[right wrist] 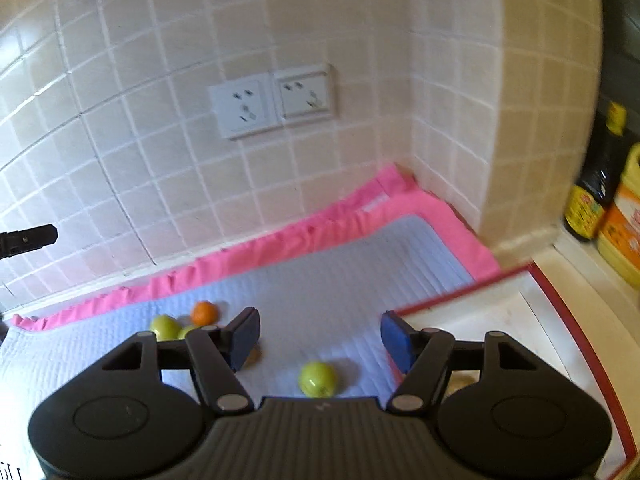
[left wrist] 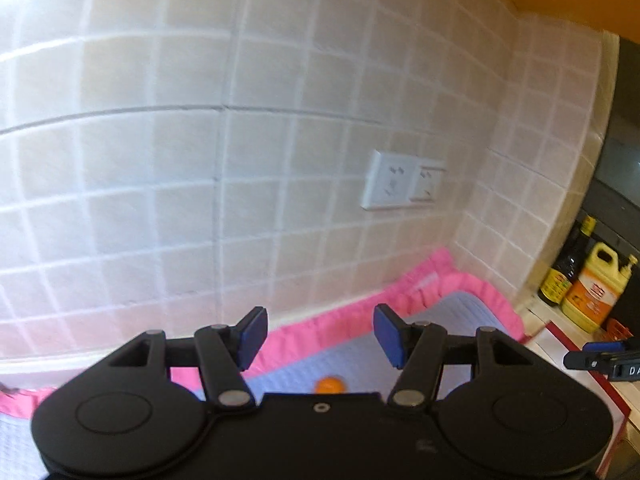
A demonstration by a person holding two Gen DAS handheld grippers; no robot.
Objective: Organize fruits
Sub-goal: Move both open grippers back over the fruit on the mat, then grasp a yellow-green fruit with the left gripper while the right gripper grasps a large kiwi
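In the right wrist view, a green apple (right wrist: 317, 378) lies on the pale blue mat (right wrist: 340, 280) just below and between my open right gripper's (right wrist: 318, 338) blue pads. Two more green fruits (right wrist: 165, 327) and an orange (right wrist: 204, 313) lie together further left, partly behind the left finger. In the left wrist view, my left gripper (left wrist: 320, 334) is open and empty, raised and facing the tiled wall. An orange (left wrist: 329, 385) peeks out on the mat just above the gripper body. The right gripper's tip (left wrist: 600, 354) shows at the right edge.
The mat has a pink border (right wrist: 280, 244) against the tiled wall, with wall sockets (right wrist: 272, 104) above. A white tray with a red rim (right wrist: 540, 312) lies right of the mat. A dark sauce bottle (right wrist: 596, 184) and a yellow jug (right wrist: 624, 232) stand at far right.
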